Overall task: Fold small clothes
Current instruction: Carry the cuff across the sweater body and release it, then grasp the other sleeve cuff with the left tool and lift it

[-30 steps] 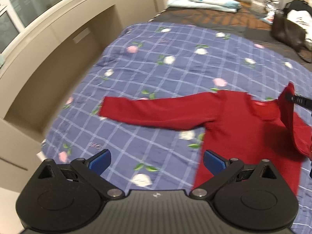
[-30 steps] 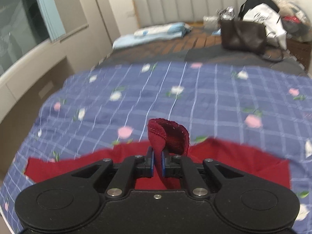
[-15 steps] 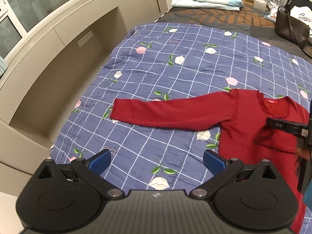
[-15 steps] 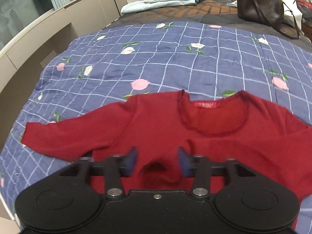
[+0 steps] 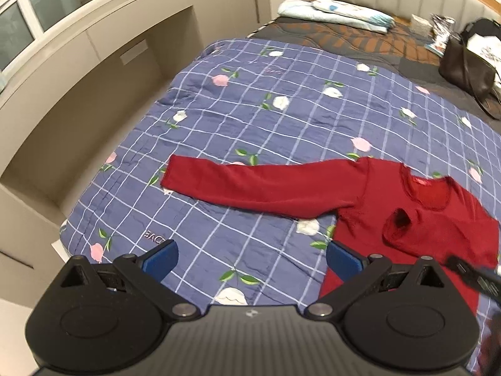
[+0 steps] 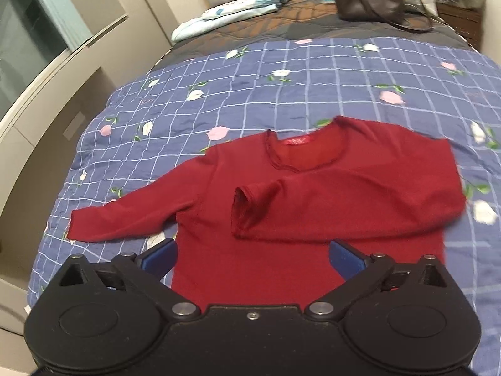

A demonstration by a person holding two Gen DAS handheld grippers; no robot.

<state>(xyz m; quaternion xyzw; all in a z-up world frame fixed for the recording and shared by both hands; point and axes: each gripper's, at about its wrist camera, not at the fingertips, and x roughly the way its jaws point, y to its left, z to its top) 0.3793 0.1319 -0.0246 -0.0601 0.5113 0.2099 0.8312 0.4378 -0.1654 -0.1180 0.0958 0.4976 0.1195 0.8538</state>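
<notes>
Lying flat on the bed's blue checked quilt (image 6: 313, 72), front up, is the red top (image 6: 219, 194). One sleeve (image 6: 328, 194) is folded across its chest w/ cuff just below the neckline; other sleeve (image 5: 250, 185) stretches straight out from the top's body twd the wall side. Left claw (image 5: 252, 258) hovers above the quilt beside the top's hem, jaws wide, nothing held. Right claw (image 6: 252, 257) hovers over the top's lower body, jaws wide, empty. Brown bag (image 6: 369, 3) & pillows (image 6: 231, 12) sit well beyond the top's neckline, nr the headboard.
</notes>
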